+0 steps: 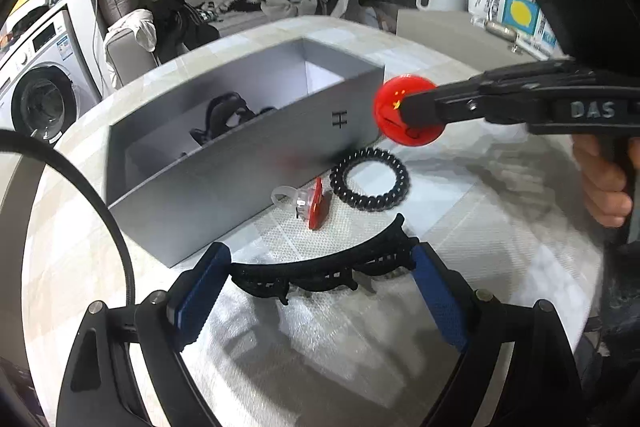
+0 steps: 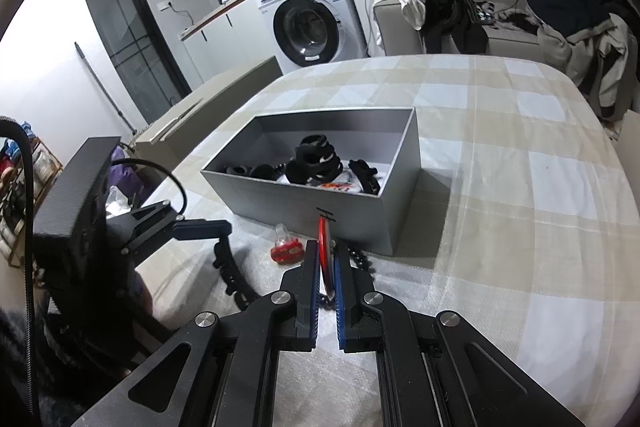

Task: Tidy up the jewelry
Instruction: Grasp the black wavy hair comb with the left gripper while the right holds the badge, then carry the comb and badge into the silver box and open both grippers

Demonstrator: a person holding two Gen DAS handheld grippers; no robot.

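Checked cloth (image 2: pixel 520 163) under matte grey box (image 2: pixel 320 203), coiled black hair tie (image 1: pixel 370 179).

The tall grey rectangular cardboard box (image 2: pixel 320 195) stands open-topped on the pale checked tablecloth (image 2: pixel 520 187); access from above is unobstructed. Its floor is partly taken by a heap of black hair ties and clips (image 2: pixel 320 163); the far end shows bare floor. Just before its near wall lie a black coiled hair tie (image 1: pixel 370 179), a red and clear small clip (image 1: pixel 308 201) and a long black toothed hair clip (image 1: pixel 332 267), crowding that strip. Cloth to the right of the box lies free.
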